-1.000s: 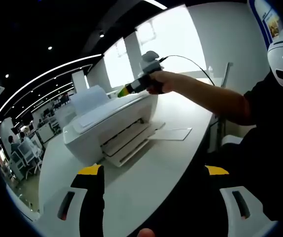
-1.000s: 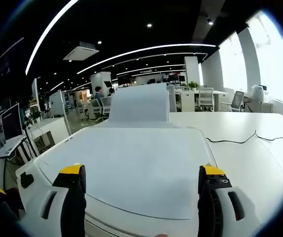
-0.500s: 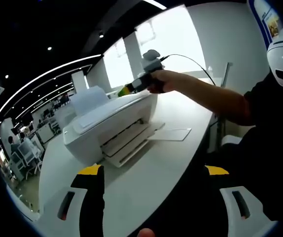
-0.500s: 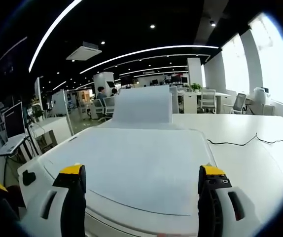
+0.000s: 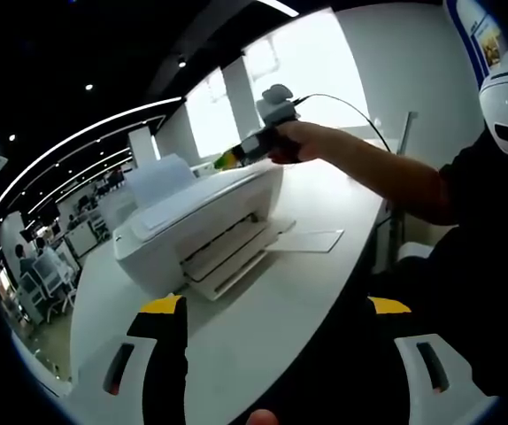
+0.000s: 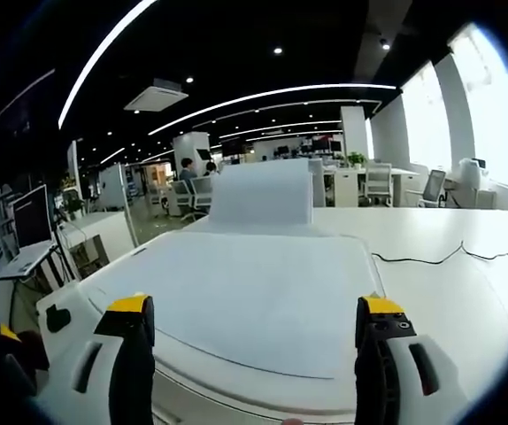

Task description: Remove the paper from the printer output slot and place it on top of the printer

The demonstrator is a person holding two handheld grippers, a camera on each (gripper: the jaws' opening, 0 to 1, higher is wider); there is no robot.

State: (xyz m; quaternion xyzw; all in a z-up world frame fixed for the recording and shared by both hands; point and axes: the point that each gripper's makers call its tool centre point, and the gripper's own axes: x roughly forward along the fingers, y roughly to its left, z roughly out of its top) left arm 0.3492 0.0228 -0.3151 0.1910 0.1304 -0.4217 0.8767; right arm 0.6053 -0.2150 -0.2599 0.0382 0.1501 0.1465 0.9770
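The right gripper (image 6: 249, 341) hangs just above the near edge of the printer (image 6: 236, 354), its two yellow-tipped jaws spread wide with nothing between them. Straight ahead of it, the sheet of paper (image 6: 254, 297) lies flat on the printer's lid, covering most of the top; its near edge runs across between the jaws. Behind the sheet the white rear tray (image 6: 263, 192) stands upright, and a thin black cable (image 6: 449, 252) trails over the desk to the right.

From the left gripper view, the person's hand (image 5: 300, 142) holds that same gripper out over the top corner of the printer (image 5: 196, 232). The output slot (image 5: 227, 252) at the front looks bare of paper, though it is small and I can't be certain. A flat white sheet or flap (image 5: 311, 240) lies on the table (image 5: 263, 328) just beside the printer's front; which it is, I cannot tell.

The left gripper (image 5: 275, 350) waits low over the table, well apart from the printer, jaws parted and empty.

To my eye the placing step is at its end: the paper seems to rest on top already and the jaws are off it. What remains is likely drawing the right gripper up and back, clear of the sheet's edge so it doesn't drag or skew
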